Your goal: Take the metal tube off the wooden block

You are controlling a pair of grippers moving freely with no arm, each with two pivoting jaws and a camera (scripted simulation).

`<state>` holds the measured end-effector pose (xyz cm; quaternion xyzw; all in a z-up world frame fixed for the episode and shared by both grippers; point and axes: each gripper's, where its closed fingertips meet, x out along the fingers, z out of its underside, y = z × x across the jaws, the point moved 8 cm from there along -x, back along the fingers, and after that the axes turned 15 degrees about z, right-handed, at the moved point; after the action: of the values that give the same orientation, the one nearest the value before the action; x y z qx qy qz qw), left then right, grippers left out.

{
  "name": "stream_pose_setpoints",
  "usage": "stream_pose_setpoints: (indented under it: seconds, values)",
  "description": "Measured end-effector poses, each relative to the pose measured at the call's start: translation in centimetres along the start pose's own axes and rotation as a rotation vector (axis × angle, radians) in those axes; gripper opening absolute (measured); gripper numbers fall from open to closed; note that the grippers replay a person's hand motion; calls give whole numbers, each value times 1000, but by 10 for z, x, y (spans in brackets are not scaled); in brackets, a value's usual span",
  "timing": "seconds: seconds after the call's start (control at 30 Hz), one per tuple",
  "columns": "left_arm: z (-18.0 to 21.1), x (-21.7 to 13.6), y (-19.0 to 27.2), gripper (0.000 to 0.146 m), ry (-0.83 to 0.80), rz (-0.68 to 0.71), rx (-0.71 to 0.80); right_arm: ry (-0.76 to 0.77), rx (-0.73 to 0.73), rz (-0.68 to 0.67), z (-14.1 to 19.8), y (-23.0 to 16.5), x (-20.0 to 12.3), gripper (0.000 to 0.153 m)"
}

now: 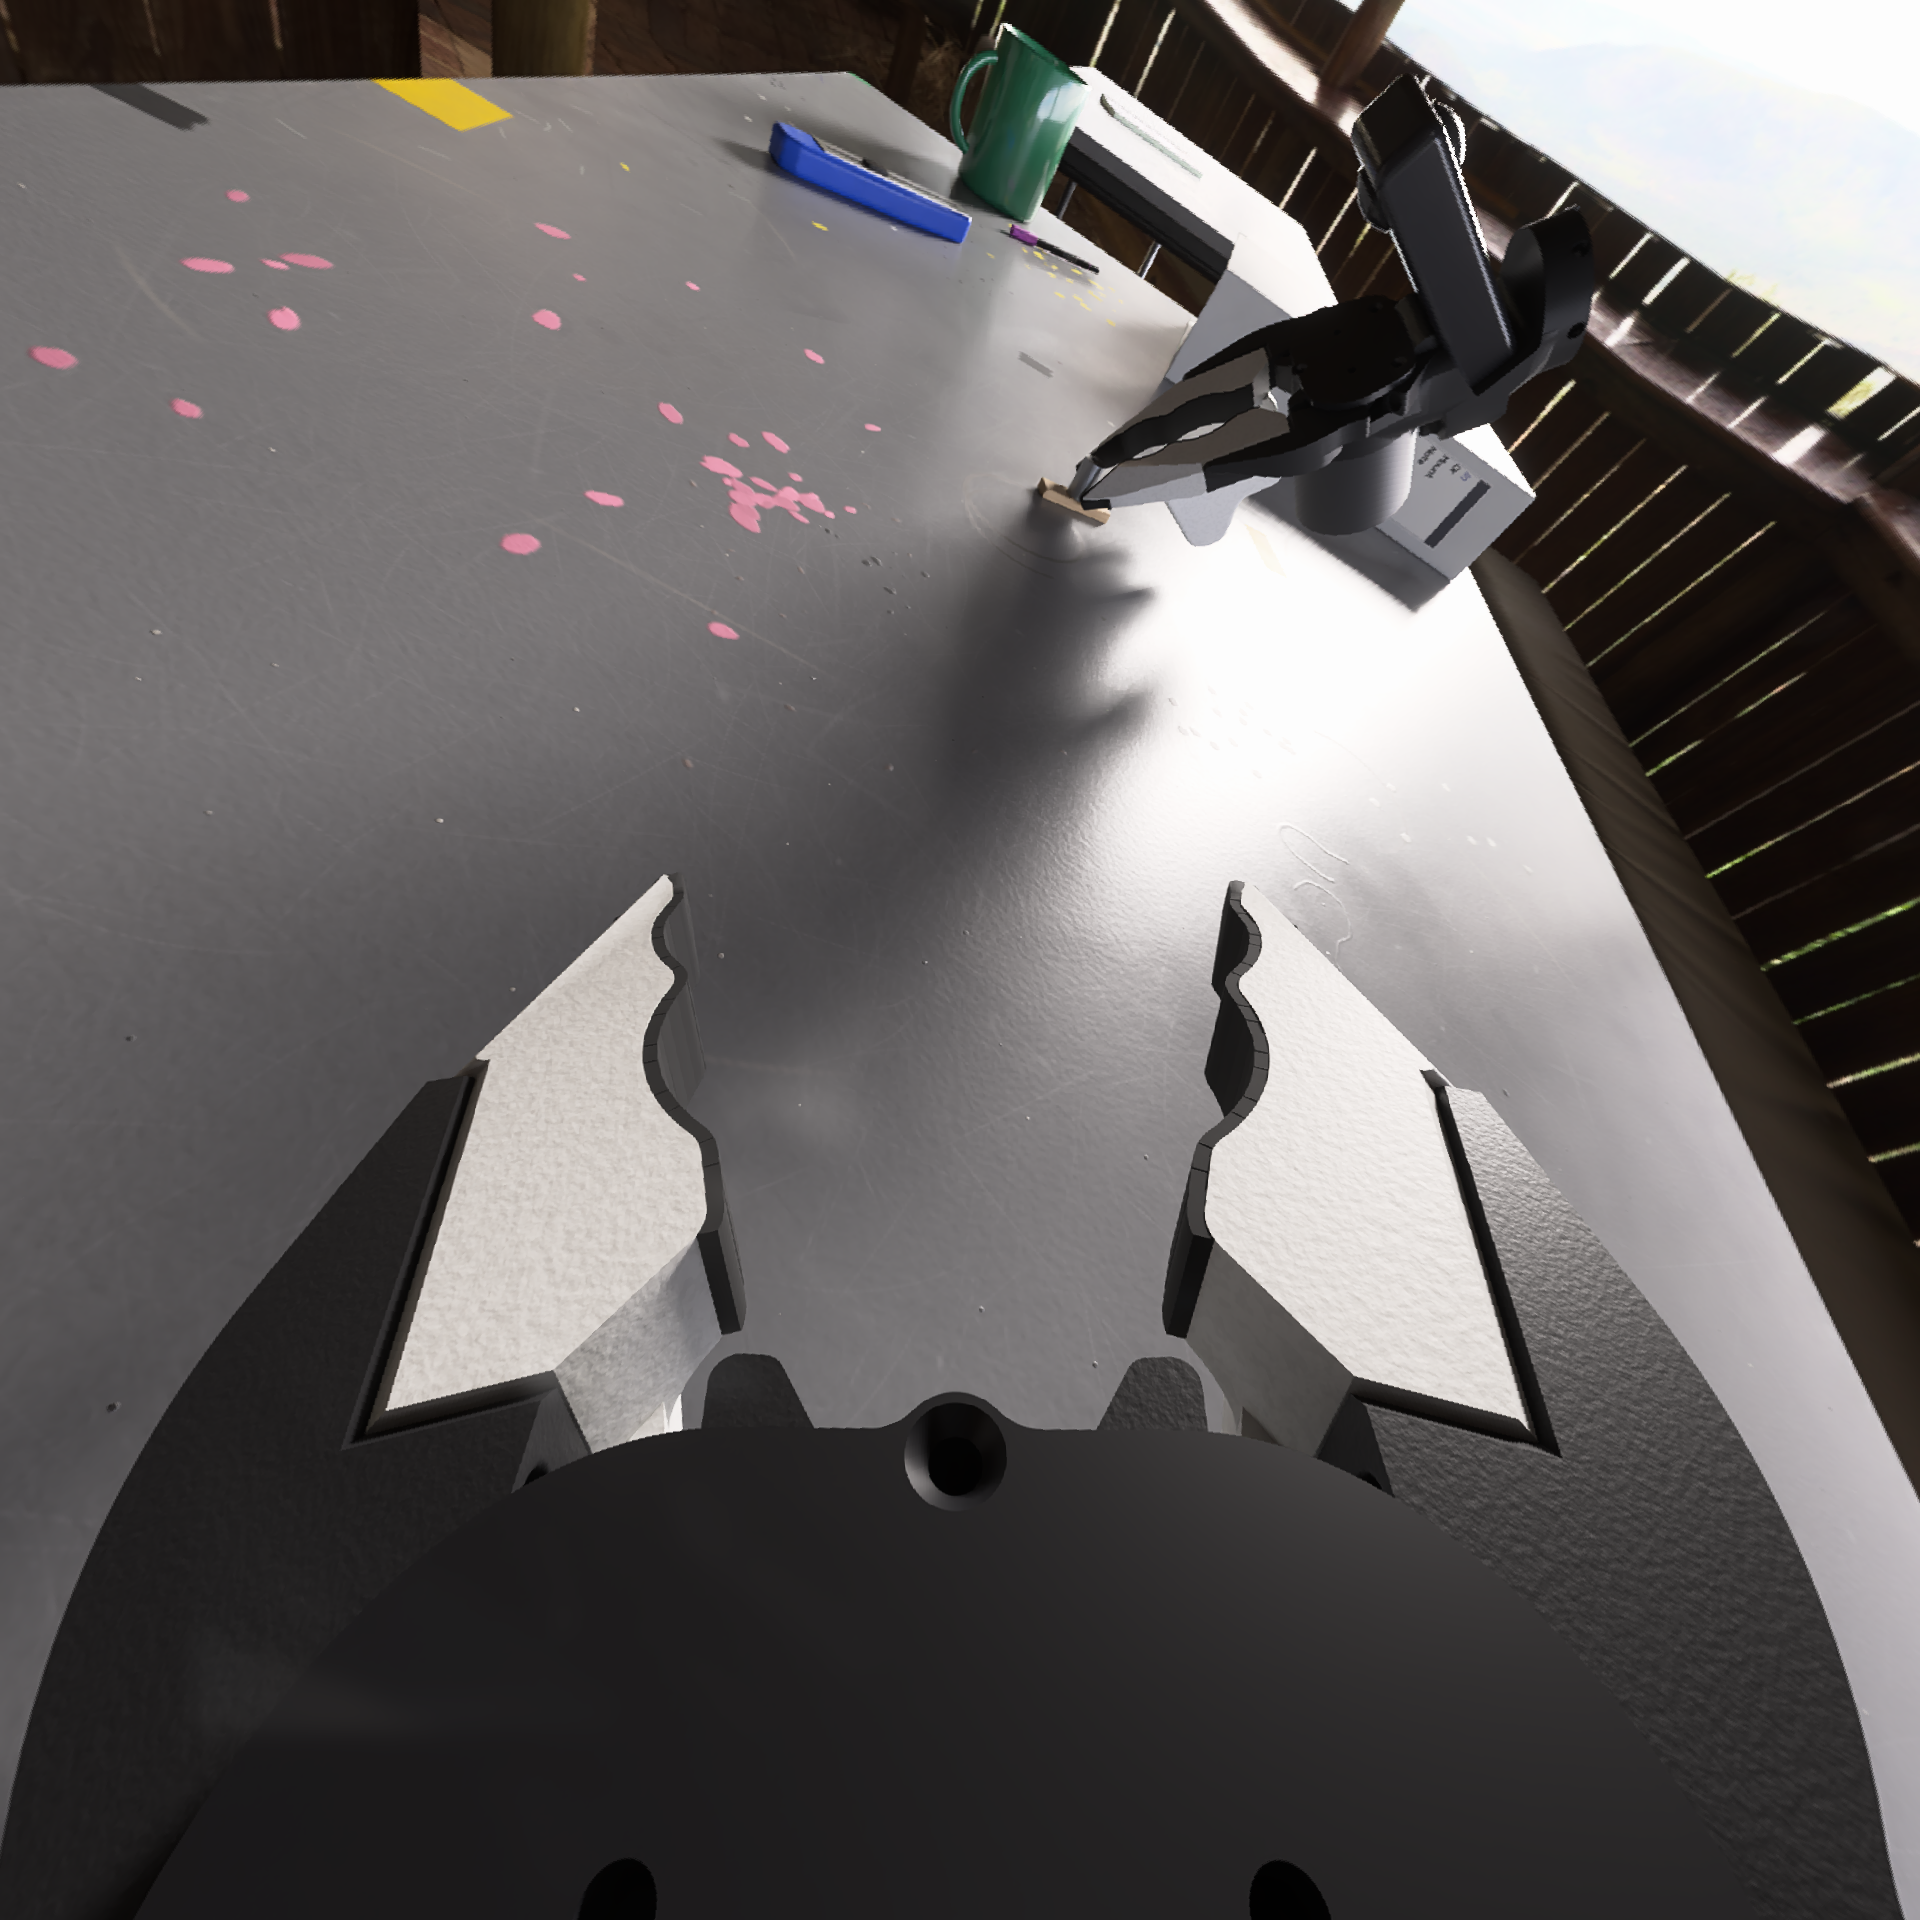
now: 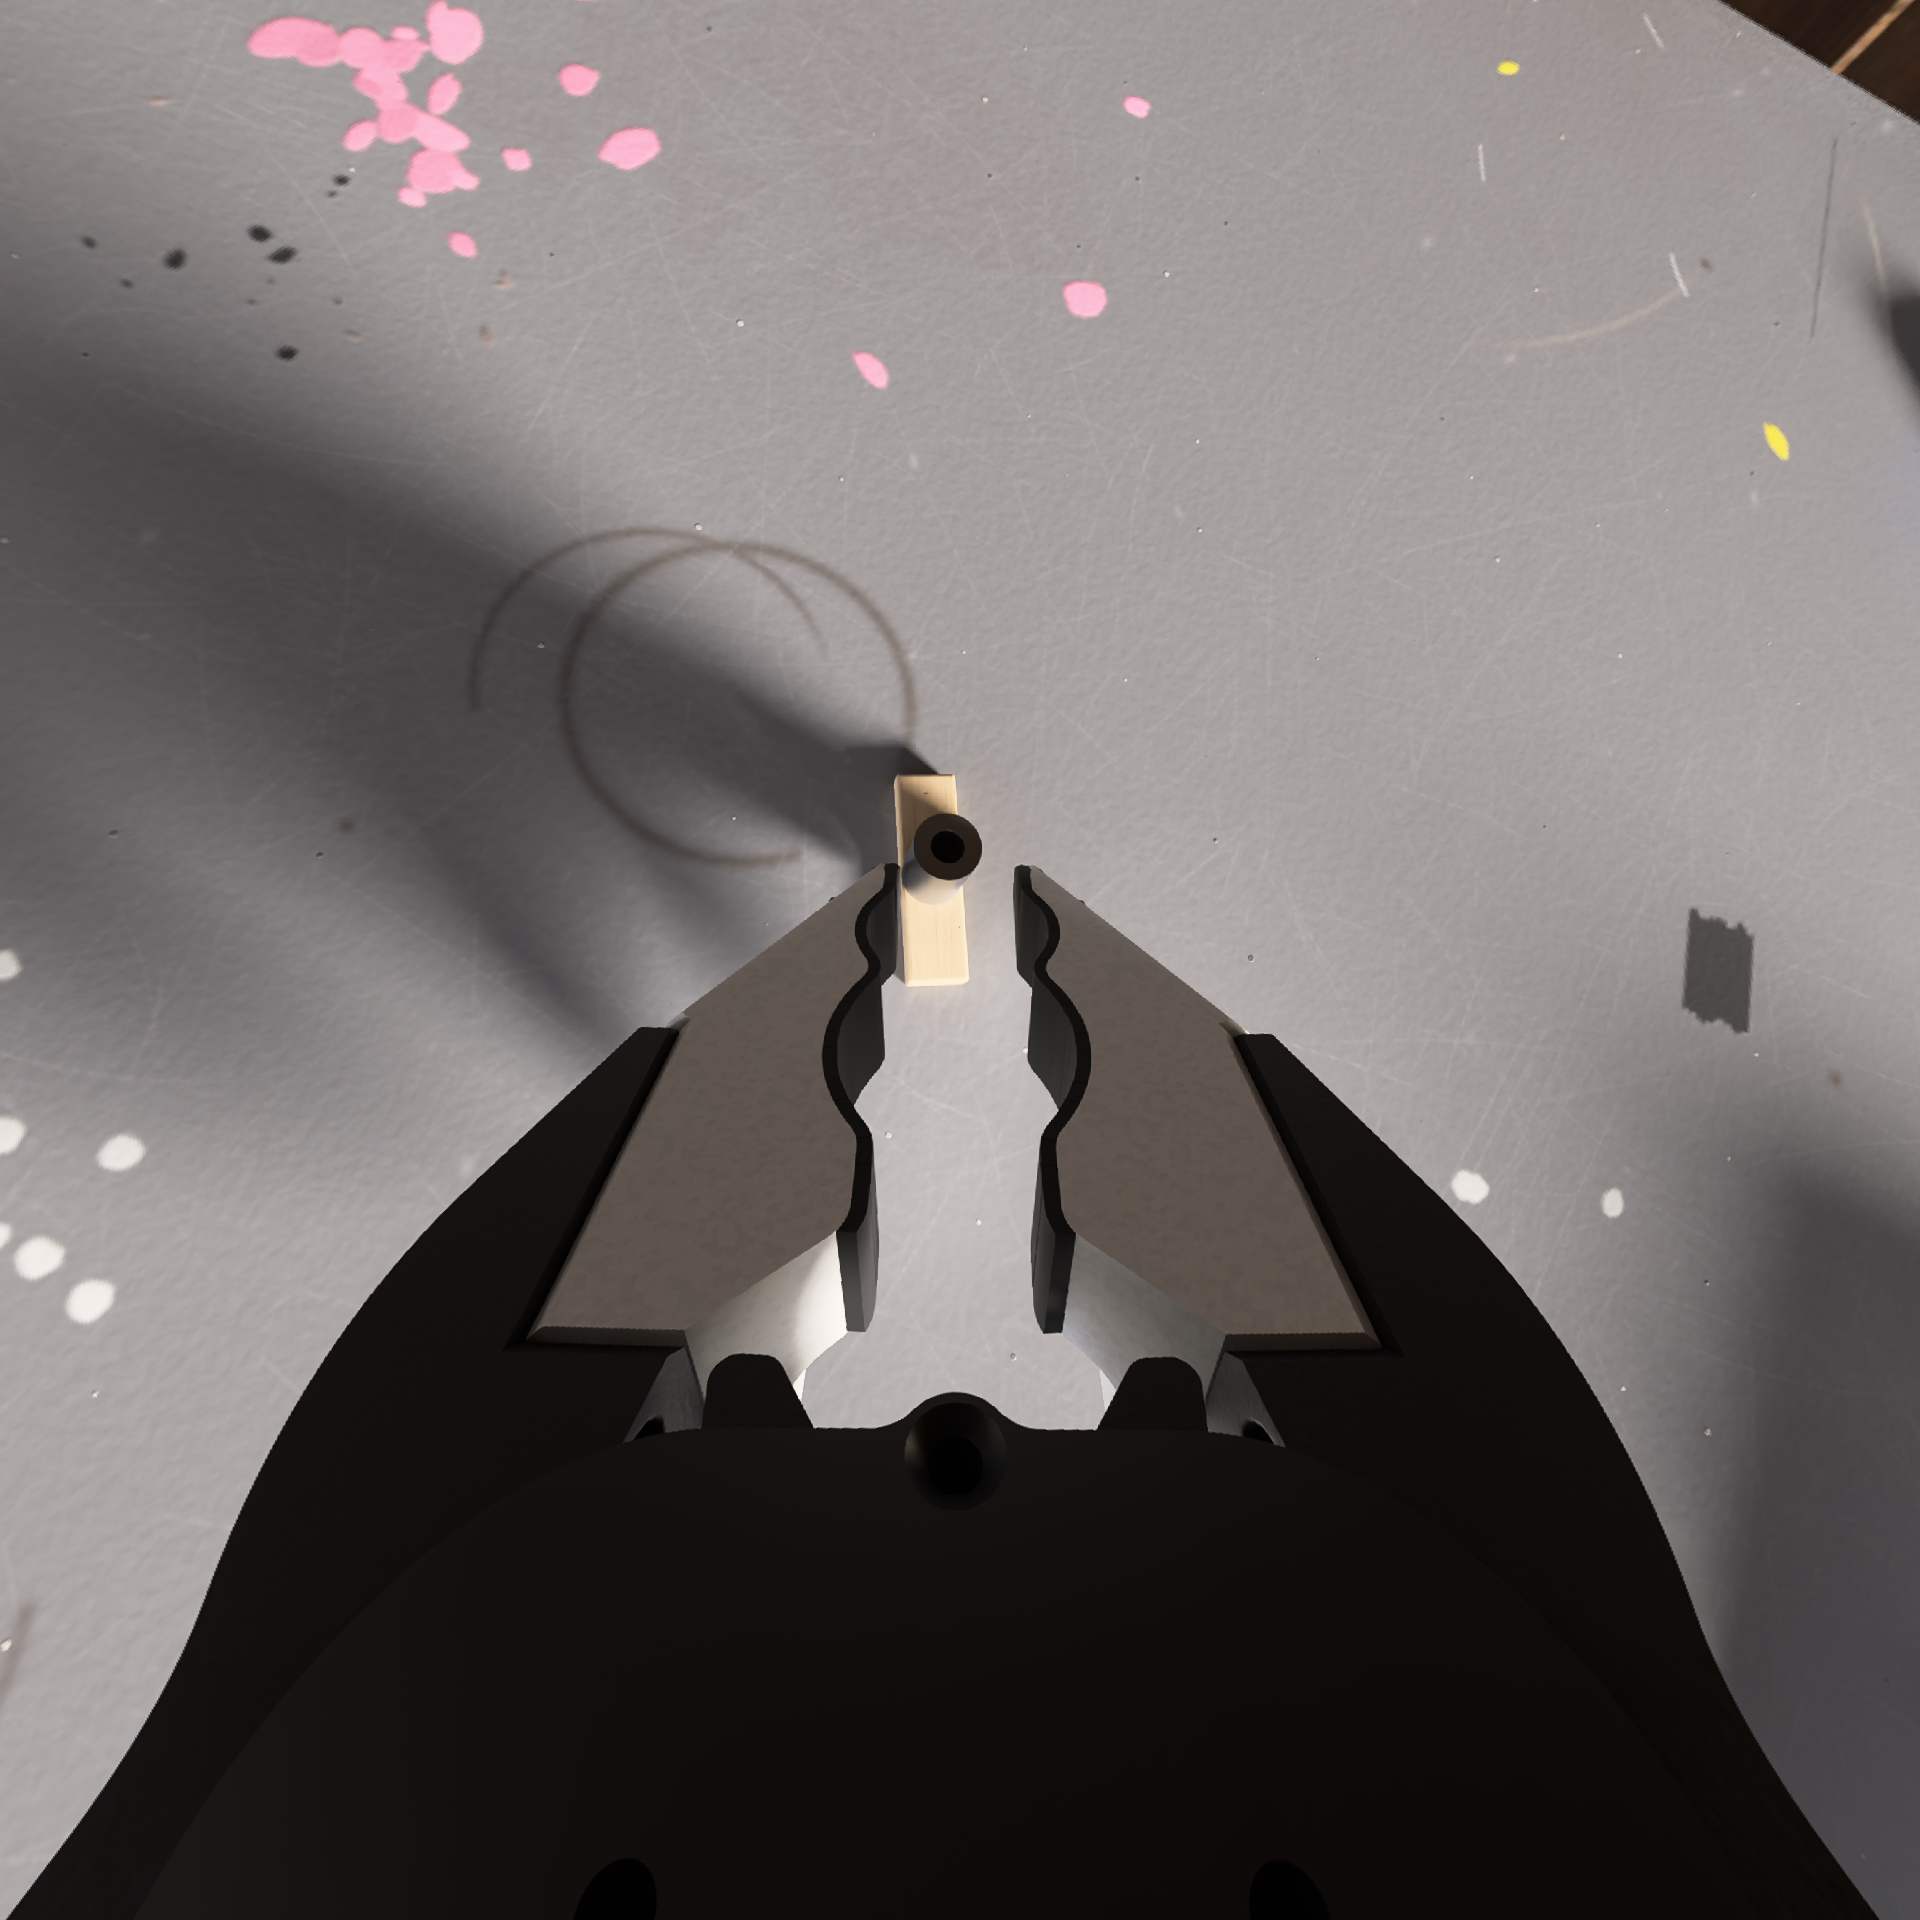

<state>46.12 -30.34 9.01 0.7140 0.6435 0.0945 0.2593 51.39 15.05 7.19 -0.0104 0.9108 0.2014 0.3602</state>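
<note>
A small pale wooden block (image 2: 932, 940) lies flat on the grey table (image 2: 1351, 623). A short metal tube (image 2: 943, 854) stands upright on it, seen end-on with its dark bore toward the camera. My right gripper (image 2: 954, 873) hovers just above them, fingers apart with a narrow gap, the tube's top between the fingertips and not gripped. In the left wrist view the right gripper (image 1: 1091, 488) points down at the block (image 1: 1070, 502) far ahead at the right. My left gripper (image 1: 951, 888) is wide open and empty, low over bare table.
A green mug (image 1: 1013, 120), a blue flat tool (image 1: 868, 179) and a small purple-tipped pen (image 1: 1049, 244) lie at the table's far end. A grey box with a cylinder (image 1: 1392, 488) stands by the right edge. A wooden railing (image 1: 1714, 499) runs beyond it. Pink paint spots (image 2: 410, 114) mark the table.
</note>
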Motion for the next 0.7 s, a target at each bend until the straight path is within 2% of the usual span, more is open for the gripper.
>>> stream_pose_setpoints:
  seconds: [0.17, 0.3, 0.5, 0.7]
  values:
    - [0, 0, 0, 96, -5, 14, -8, -6, 10, -57, 1, 5, -2, 17]
    - [0, 0, 0, 96, 1, 20, -14, -7, -4, -69, -1, 5, -3, 19]
    - [0, -1, 0, 95, 6, 21, -12, -35, -50, -63, -7, 3, 2, 19]
    - [0, -1, 0, 93, 16, 27, -17, -36, -66, -57, -10, 1, 2, 12]
